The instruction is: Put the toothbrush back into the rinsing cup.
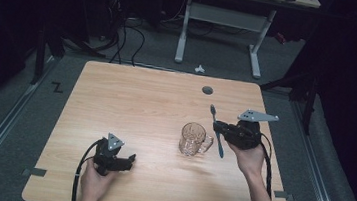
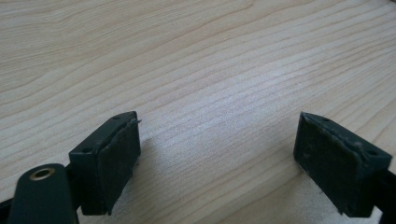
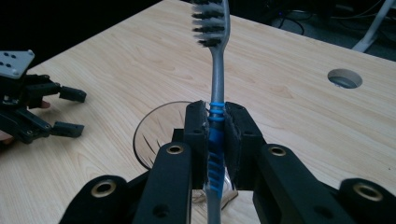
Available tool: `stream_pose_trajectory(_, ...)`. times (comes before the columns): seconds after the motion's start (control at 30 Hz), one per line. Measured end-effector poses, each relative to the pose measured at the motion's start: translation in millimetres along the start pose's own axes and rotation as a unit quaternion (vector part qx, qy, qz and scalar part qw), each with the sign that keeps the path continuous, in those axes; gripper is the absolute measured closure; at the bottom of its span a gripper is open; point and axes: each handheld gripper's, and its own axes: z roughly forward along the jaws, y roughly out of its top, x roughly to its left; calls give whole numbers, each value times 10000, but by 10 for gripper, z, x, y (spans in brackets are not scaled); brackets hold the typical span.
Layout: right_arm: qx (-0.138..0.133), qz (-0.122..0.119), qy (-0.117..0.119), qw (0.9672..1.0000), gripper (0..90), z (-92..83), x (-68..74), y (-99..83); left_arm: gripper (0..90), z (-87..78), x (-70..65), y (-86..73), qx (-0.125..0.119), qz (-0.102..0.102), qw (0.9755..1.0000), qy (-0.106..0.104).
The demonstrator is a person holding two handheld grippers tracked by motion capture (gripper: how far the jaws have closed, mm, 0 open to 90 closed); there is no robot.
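My right gripper (image 3: 215, 135) is clenched on the toothbrush (image 3: 214, 74) at its blue ribbed grip, bristles above the jaws, glass mug (image 1: 193, 139) just below. I'd tip the handle down squarely over the rim. My left gripper (image 2: 219, 154) rests released, nothing between its pads.

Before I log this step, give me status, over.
Right gripper shut on toothbrush, beside glass mug. Left gripper open, empty, low over table. Nothing in the way.
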Motion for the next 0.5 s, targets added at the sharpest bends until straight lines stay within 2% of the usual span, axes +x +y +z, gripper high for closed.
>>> stream_pose_trajectory(0.1, -8, 26, 19, 10000, 803, 13, 2, 5, 151, 0, 0, 0, 0, -1, 10000, 0)
stream_pose_trajectory(0.5, -179, -138, -24, 9997, 804, 26, 45, 136, 151, 0, 0, 0, 0, -1, 10000, -1)
